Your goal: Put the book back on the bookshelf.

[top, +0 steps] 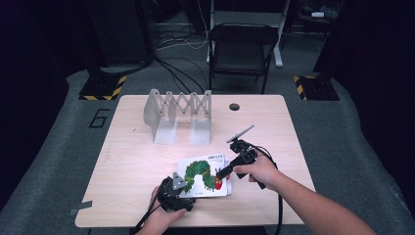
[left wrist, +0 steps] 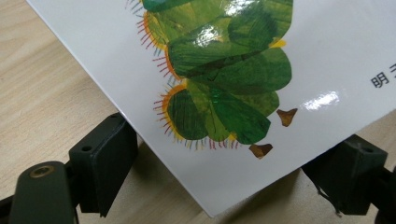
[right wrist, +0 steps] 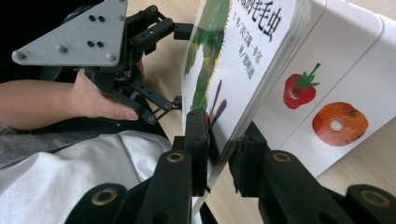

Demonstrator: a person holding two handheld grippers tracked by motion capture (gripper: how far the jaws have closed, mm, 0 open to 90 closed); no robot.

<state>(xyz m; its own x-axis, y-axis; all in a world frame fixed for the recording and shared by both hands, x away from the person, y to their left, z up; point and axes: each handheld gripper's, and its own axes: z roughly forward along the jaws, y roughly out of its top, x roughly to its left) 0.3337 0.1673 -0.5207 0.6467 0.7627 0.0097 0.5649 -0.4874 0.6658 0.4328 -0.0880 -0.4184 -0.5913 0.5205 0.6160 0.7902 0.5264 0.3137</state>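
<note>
A white picture book (top: 203, 174) with a green caterpillar on its cover lies near the table's front edge. My right gripper (top: 224, 174) is shut on the cover's edge (right wrist: 238, 60) and holds it raised off the inner pages (right wrist: 327, 93), which show a strawberry and an orange. My right gripper's jaws (right wrist: 219, 154) pinch the cover from both sides. My left gripper (top: 183, 183) stands open at the book's left corner. Its jaws (left wrist: 229, 163) are wide apart on either side of that corner of the book (left wrist: 224, 70), which sits slightly above the wood. The left gripper (right wrist: 182, 65) also shows behind the cover.
A grey metal folding rack (top: 178, 115) stands at the back middle of the wooden table (top: 137, 161). A round hole (top: 234, 106) lies in the tabletop at the back right. A black chair (top: 242, 49) stands beyond the table, with cables on the floor.
</note>
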